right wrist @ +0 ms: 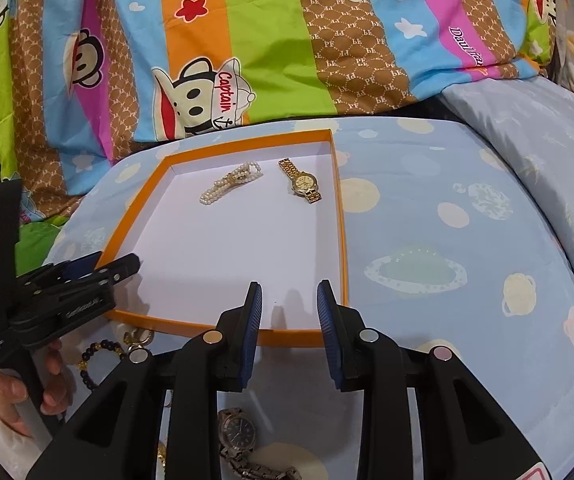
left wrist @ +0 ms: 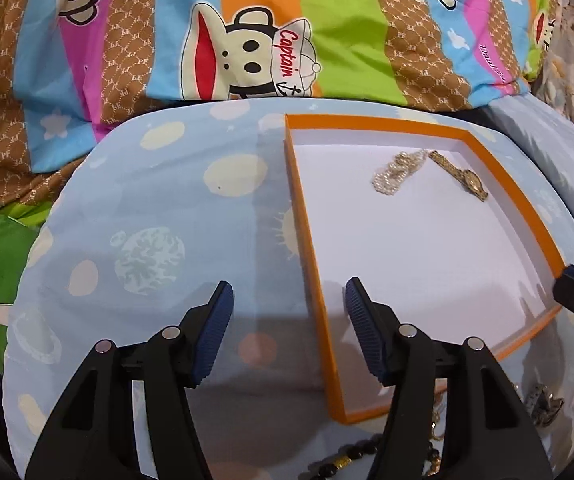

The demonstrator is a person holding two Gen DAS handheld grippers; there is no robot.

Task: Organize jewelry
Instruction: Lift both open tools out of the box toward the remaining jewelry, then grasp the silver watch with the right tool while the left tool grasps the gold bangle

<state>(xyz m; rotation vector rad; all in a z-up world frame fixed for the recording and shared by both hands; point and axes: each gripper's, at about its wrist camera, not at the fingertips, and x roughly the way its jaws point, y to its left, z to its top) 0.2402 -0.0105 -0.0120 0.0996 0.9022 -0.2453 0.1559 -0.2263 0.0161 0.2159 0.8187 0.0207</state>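
1. A shallow orange-rimmed tray with a white floor sits on a pale blue cushion printed with planets; behind it lies a striped cartoon-monkey blanket.
2. Inside the tray, toward its far side, lie 2 pieces: a pearl bracelet and, just beside it but apart, a gold watch.
3. The left gripper hovers over the tray's left rim with its jaws well apart and nothing between the blue pads; one finger is over the cushion, the other over the tray floor.
4. The right gripper hangs above the tray's near edge, its jaws parted by a narrower gap, also empty.
5. Outside the tray, on the cushion near its front rim, rest a dark beaded bracelet, a small gold piece and a silver watch.
6. A hand grips the left gripper's handle at the lower left of the right wrist view.
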